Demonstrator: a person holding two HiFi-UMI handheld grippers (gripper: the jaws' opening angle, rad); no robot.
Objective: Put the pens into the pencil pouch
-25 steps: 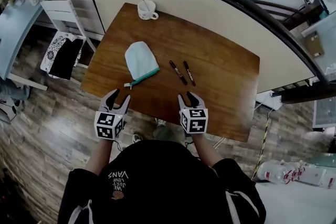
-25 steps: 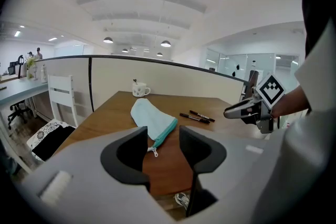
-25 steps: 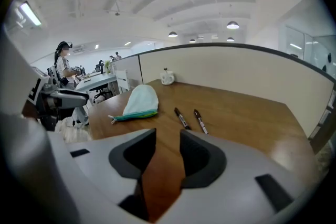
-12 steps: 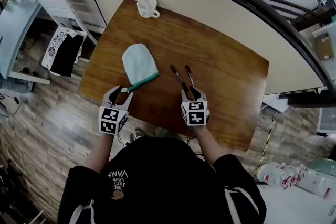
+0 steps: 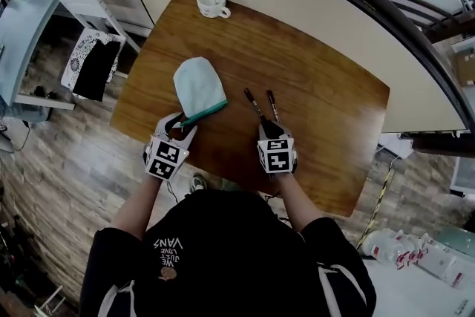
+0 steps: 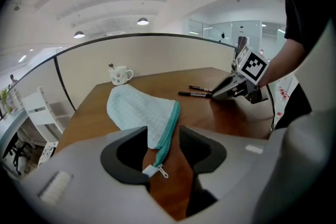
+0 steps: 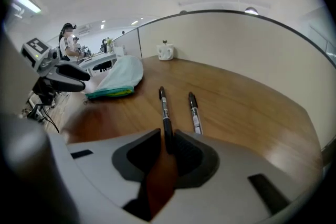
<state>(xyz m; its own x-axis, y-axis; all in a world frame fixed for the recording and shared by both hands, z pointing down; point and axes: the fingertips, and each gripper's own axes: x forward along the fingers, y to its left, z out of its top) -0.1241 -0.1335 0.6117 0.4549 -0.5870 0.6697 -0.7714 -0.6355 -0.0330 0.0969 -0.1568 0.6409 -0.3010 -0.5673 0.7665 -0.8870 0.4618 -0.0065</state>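
A pale blue pencil pouch (image 5: 199,89) with a teal zipper lies on the brown table (image 5: 319,93). Two black pens (image 5: 254,104) (image 5: 273,106) lie side by side to its right. My left gripper (image 5: 178,128) is open around the pouch's zipper end. In the left gripper view the zipper tab (image 6: 157,170) sits between the jaws of the left gripper (image 6: 160,136), untouched by the pads. My right gripper (image 5: 269,131) is closing, with the near end of the left pen (image 7: 164,110) between its jaws and a gap still on one side. The other pen (image 7: 194,113) lies just right of it.
A white mug (image 5: 210,2) with a spoon stands at the table's far left corner. A curved partition wall runs behind the table. A white chair (image 5: 89,48) with a dark cushion stands off the table's left side. Both grippers are close to the table's near edge.
Both grippers moved forward and down onto the table. The left one came to the pouch's zipper end, the right one to the near end of the left pen, and its jaws narrowed.
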